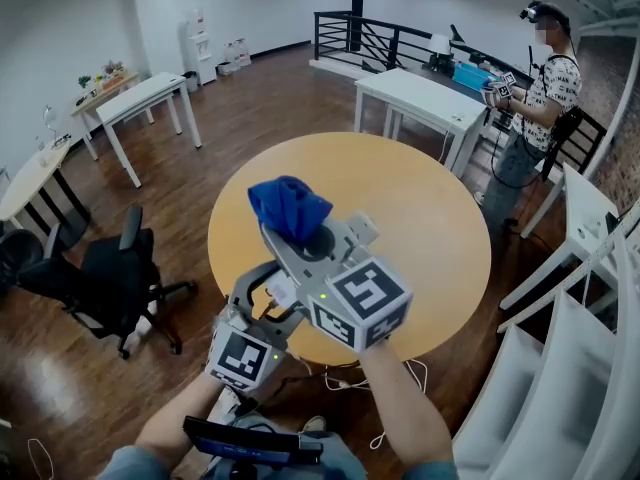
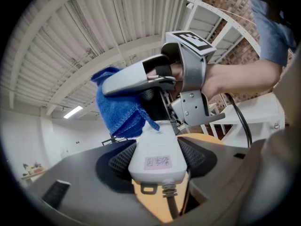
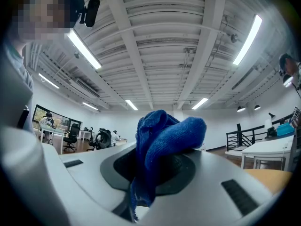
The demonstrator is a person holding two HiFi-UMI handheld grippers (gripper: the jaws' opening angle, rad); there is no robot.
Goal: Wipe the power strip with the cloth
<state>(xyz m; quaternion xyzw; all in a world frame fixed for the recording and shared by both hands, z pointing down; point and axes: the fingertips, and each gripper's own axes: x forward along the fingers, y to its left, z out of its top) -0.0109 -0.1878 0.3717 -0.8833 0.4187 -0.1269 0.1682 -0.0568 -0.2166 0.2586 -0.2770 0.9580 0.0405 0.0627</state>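
Observation:
My left gripper (image 2: 157, 160) is shut on a white power strip (image 2: 157, 142). The strip stands out along the jaws with its grey cable end toward the camera. My right gripper (image 3: 155, 166) is shut on a bunched blue cloth (image 3: 169, 133). In the left gripper view the blue cloth (image 2: 117, 107) hangs against the strip's far end, under the right gripper's fingers (image 2: 136, 79). In the head view both grippers are raised over the near edge of the round wooden table (image 1: 430, 218). The cloth (image 1: 290, 206) tops the right gripper (image 1: 292, 230). The left gripper (image 1: 272, 290) is just below it, the strip mostly hidden.
A black office chair (image 1: 110, 278) stands left of the table. White desks (image 1: 420, 98) and a standing person (image 1: 545, 78) are behind it. White shelving (image 1: 580, 358) runs along the right. A white cable (image 1: 350, 378) lies on the floor under the table edge.

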